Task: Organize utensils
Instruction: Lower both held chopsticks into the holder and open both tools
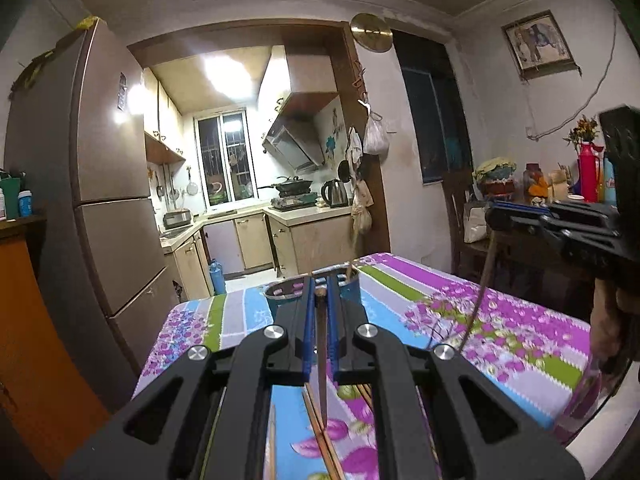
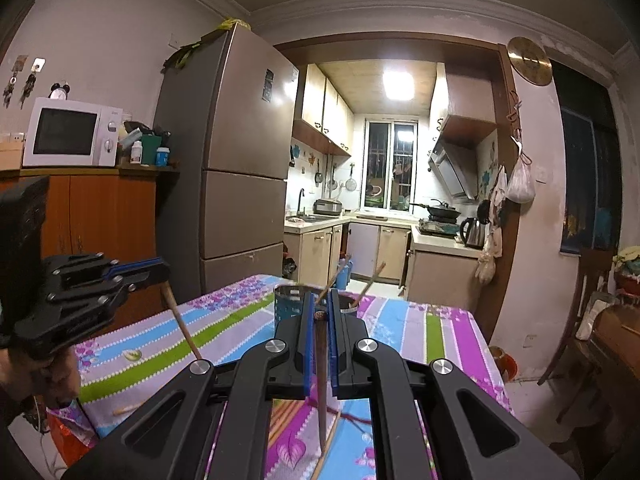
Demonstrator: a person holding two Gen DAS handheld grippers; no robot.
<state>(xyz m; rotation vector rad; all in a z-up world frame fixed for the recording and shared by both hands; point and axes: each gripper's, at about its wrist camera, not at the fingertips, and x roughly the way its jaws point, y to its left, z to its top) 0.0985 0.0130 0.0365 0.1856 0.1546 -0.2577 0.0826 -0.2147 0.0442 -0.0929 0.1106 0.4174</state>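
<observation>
Each tool, left (image 1: 320, 300) and right (image 2: 320, 308), is clamped on one chopstick (image 1: 322, 360) above the counter (image 1: 500, 320), two seemingly already in the holder (image 2: 288, 300), several loose chopsticks (image 1: 320, 436) remaining.

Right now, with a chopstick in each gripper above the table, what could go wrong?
1. Each chopstick is pinched near its top end and hangs free, so it may swivel or slip.
2. The holder already has utensils leaning out, which could block insertion.
3. The left gripper and right gripper sit close together and might collide near the holder.
</observation>
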